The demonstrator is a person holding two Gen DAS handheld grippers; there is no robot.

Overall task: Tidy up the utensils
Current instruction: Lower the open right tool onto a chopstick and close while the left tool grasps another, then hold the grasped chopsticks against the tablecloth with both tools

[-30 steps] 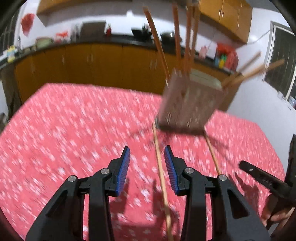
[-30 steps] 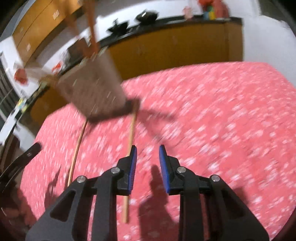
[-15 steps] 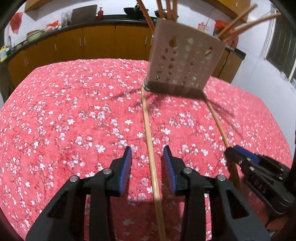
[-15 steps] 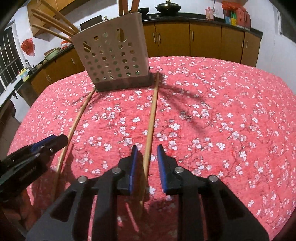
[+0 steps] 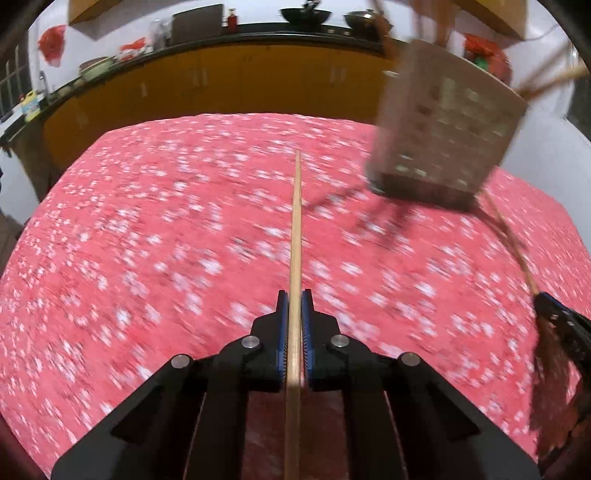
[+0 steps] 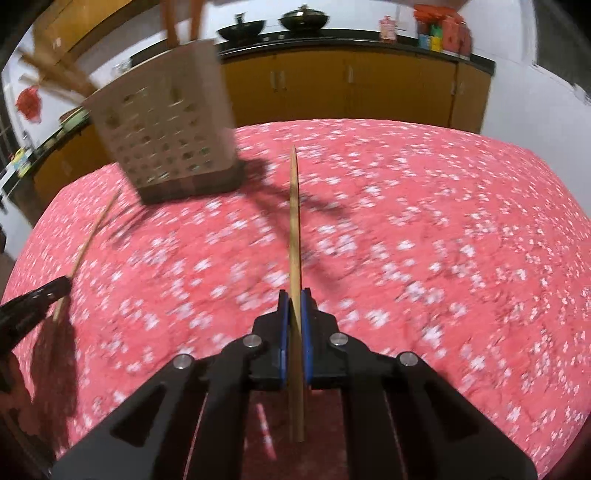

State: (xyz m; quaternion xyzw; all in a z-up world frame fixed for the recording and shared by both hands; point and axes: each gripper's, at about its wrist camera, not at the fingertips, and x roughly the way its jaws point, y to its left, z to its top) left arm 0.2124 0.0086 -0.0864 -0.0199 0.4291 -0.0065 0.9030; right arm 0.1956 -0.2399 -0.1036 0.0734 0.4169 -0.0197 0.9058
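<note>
The left gripper (image 5: pixel 294 310) is clamped tight on a long wooden chopstick (image 5: pixel 296 236), which runs straight out from between its blue pads over the red floral tablecloth (image 5: pixel 147 240). The right gripper (image 6: pixel 294 308) is likewise closed hard on a second chopstick (image 6: pixel 294 221), its tip pointing away across the cloth. A beige perforated utensil holder (image 6: pixel 162 136), blurred, stands on the cloth near the far edge with several wooden sticks (image 6: pixel 55 79) poking out of its top; it lies between the two held chopsticks. Behind the table runs a dark counter over yellow-brown cabinets (image 6: pixel 332 92), with woks (image 6: pixel 299 16) on top.
</note>
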